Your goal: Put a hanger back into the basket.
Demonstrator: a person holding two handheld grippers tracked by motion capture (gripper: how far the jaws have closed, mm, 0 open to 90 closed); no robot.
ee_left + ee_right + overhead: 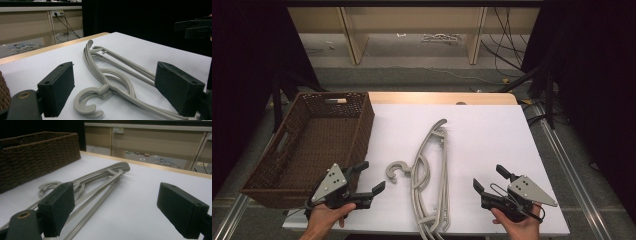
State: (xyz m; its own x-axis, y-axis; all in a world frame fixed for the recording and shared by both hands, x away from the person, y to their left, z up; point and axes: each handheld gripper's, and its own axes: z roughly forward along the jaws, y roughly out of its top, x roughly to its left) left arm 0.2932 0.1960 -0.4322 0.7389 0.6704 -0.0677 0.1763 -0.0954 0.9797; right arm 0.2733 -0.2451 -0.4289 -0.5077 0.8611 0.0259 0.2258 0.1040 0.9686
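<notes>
A smooth white worktop (492,135) carries a deep brown woven basket (314,145) at its left edge. Mid-worktop lies a stack of grey plastic hangers (429,170) — slim curved bars, rounded hooks — between the left gripper (367,181) and right gripper (490,181), both with blocky black fingers released, grasping nothing.

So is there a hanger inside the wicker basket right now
No, the grey hangers lie stacked on the white table, beside the wicker basket.

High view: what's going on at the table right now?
A person holds the left gripper and the right gripper low over the near edge of the white table, both open and holding nothing. Between them lies a stack of grey clothes hangers, untouched. A brown wicker basket stands at the left, apparently empty.
</notes>
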